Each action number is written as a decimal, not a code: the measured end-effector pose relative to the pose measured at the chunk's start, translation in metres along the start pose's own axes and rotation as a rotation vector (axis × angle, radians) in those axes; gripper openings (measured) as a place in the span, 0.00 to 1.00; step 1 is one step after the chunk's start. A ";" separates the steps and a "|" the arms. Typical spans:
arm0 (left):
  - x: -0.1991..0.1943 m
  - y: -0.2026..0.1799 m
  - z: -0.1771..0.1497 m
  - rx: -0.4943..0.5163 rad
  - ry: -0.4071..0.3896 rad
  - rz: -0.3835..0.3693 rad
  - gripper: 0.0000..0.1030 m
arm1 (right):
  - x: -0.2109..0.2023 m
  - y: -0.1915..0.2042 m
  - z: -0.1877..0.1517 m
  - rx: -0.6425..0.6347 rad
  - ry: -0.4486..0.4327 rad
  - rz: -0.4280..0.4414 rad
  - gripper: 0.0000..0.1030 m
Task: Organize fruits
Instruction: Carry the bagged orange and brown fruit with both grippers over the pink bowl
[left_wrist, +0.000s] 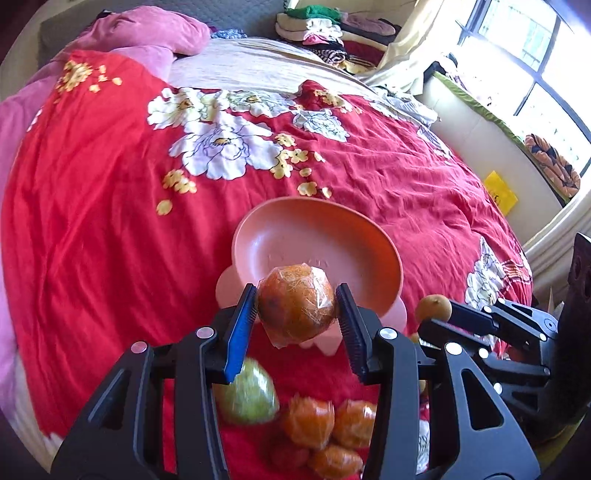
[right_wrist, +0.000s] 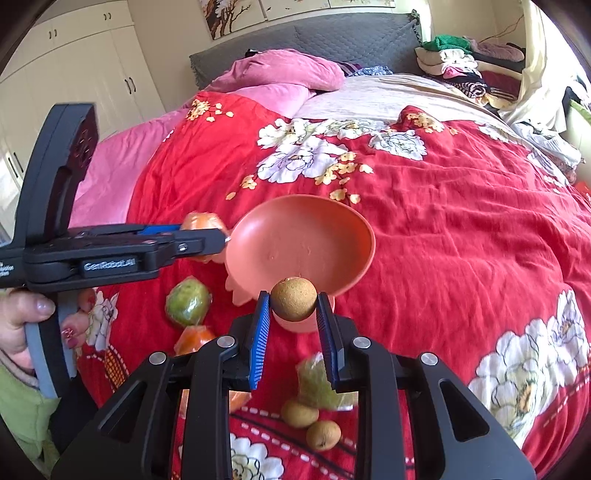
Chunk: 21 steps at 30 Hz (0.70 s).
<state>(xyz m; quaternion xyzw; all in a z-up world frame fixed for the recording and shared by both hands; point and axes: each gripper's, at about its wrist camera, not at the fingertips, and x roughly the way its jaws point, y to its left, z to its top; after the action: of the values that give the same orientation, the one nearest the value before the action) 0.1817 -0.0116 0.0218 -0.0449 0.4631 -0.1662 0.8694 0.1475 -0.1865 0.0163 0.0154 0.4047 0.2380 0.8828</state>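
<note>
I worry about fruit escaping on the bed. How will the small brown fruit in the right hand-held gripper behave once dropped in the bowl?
The small brown fruit looks round, so it will probably roll toward the low point of the pink bowl. Its skin looks matte and rough, so the right hand-held gripper likely holds it without slipping. The bowl seems tilted on the soft red bedcover, so a hard drop might bounce out.

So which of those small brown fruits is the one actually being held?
The brown fruit clamped in the right gripper, in front of the pink bowl. The other two lie loose on the red bedspread below it.
</note>
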 end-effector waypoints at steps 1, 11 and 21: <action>0.005 0.000 0.004 0.001 0.006 -0.001 0.35 | 0.002 -0.002 0.001 0.002 0.001 0.000 0.24; 0.044 -0.002 0.021 0.023 0.069 -0.007 0.35 | 0.021 -0.013 0.010 0.006 0.019 -0.008 0.24; 0.057 0.003 0.021 0.022 0.101 -0.011 0.35 | 0.035 -0.014 0.013 -0.020 0.041 -0.015 0.24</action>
<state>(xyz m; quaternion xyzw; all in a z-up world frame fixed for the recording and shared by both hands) 0.2295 -0.0293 -0.0118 -0.0294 0.5044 -0.1780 0.8444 0.1823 -0.1820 -0.0027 -0.0015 0.4202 0.2358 0.8763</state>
